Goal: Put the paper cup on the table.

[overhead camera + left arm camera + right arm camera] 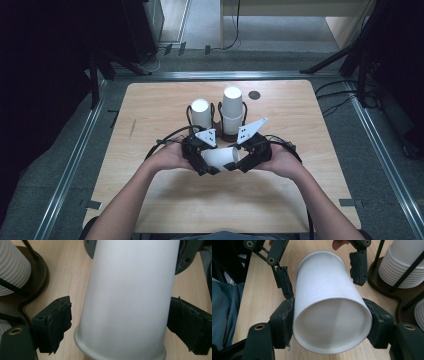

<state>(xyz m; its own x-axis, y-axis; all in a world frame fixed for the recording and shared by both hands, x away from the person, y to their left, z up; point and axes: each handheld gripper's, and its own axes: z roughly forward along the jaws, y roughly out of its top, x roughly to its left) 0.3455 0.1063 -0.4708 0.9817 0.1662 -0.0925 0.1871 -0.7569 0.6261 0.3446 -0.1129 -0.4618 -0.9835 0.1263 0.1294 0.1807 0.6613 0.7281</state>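
A white paper cup (220, 157) lies on its side just above the wooden table (150, 115), held between my two grippers. In the right gripper view its recessed base (329, 327) faces the camera, and my right gripper (332, 325) is shut on it, with both pads pressed against the wall near the base. The cup (130, 290) also passes between the jaws of my left gripper (120, 322), rolled rim toward the camera. That gripper is open: its left pad (60, 325) stands clear of the cup. In the high view the left gripper (209, 162) and right gripper (235, 162) face each other at mid-table.
Just behind the grippers stands a dark wire cup holder (222, 131) with two stacks of white cups, a short one (201, 112) and a taller one (232, 107). A small dark round spot (254, 94) marks the table's far side. The holder's base (40, 272) lies close to the left gripper.
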